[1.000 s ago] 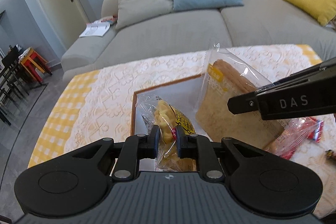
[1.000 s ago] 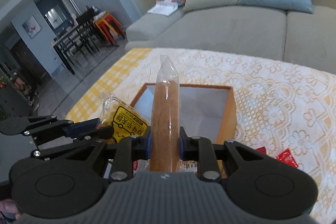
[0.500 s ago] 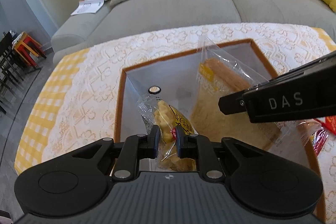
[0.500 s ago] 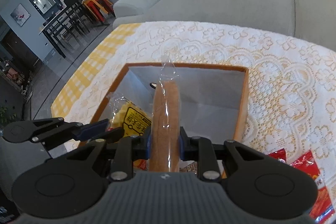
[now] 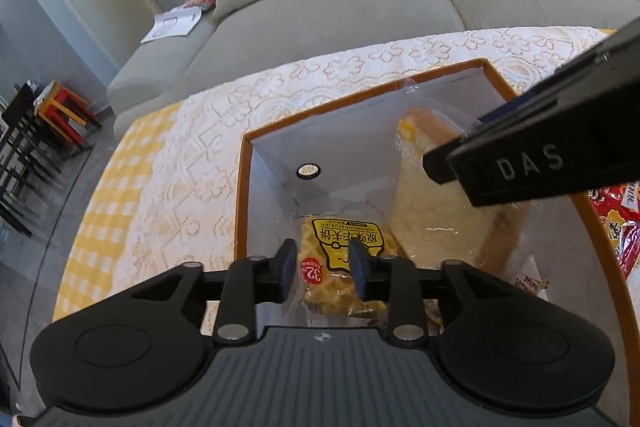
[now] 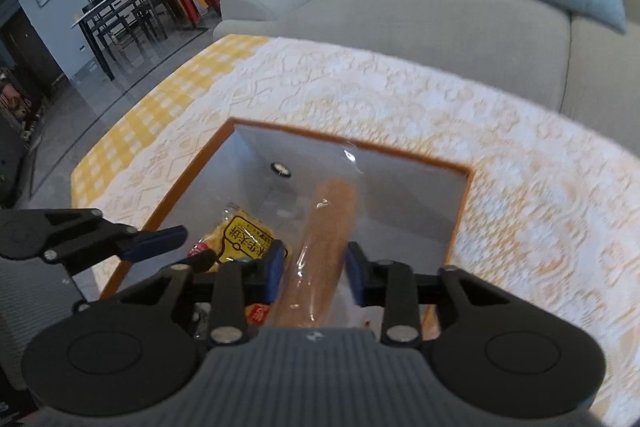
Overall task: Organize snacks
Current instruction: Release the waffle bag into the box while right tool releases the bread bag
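A grey box with an orange rim (image 5: 242, 187) stands on the lace-covered table; it also shows in the right wrist view (image 6: 460, 211). My left gripper (image 5: 323, 269) is open above a yellow waffle pack (image 5: 344, 247) that lies in the box. My right gripper (image 6: 316, 273) is open, its pads apart from the bagged bread slice (image 6: 324, 247) standing between them in the box. The bread (image 5: 436, 211) and the right gripper (image 5: 532, 163) show at the right of the left wrist view. The waffle pack (image 6: 244, 239) and the left gripper (image 6: 156, 243) show at the left of the right wrist view.
Red snack packs (image 5: 616, 219) lie on the table right of the box. More small packs (image 5: 528, 285) lie in the box's near corner. A grey sofa (image 5: 360, 7) with cushions stands beyond the table. Dark dining chairs (image 6: 132, 11) stand far left.
Both grippers went down into the box and opened. The waffle pack and the bread slice have been let go and rest inside the box.
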Available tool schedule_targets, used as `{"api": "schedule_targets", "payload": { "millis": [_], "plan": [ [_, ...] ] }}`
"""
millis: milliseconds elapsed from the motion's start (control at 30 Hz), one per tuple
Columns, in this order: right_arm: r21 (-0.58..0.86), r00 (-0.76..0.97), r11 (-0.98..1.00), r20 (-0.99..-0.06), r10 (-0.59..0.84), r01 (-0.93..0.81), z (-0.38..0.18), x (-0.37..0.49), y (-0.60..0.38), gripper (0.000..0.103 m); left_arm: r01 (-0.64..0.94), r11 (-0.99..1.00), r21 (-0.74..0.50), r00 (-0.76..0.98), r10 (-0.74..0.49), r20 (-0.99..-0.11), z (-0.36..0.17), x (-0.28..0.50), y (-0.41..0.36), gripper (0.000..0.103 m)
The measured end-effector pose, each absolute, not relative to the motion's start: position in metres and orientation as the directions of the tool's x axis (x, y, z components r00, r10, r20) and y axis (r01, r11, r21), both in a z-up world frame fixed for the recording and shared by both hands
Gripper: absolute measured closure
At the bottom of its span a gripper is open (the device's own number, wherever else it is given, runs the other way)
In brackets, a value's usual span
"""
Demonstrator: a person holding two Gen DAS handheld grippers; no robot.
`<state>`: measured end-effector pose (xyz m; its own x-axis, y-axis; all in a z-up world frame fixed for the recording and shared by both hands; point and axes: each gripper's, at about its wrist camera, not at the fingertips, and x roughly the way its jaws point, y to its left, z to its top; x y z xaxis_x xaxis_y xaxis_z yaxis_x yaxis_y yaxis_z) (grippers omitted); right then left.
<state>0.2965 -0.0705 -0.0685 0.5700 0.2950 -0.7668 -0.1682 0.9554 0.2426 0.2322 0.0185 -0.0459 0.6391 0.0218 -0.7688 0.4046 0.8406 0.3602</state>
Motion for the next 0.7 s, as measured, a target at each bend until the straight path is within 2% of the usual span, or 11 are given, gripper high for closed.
{"api": "schedule_targets", "payload": {
  "millis": [167, 333, 700],
  "plan": [
    [0.217, 0.590, 0.962, -0.760, 0.272, -0.164, -0.058, 0.291, -0.075, 0.064, 0.408, 0.841, 0.355, 0.656, 0.001, -0.755, -0.037, 0.225, 0.018, 0.051],
    [0.203, 0.627, 0.968, -0.738, 0.250, -0.147, -0.045, 0.284, -0.081, 0.060, 0.402, 0.857, 0.323, 0.673, -0.037, -0.738, -0.022, 0.215, 0.019, 0.043],
    [0.203, 0.670, 0.968, -0.700, 0.248, -0.146, -0.019, 0.247, -0.098, 0.057, 0.388, 0.900, 0.200, 0.670, -0.126, -0.731, 0.006, 0.187, 0.016, 0.043]
  ]
}}
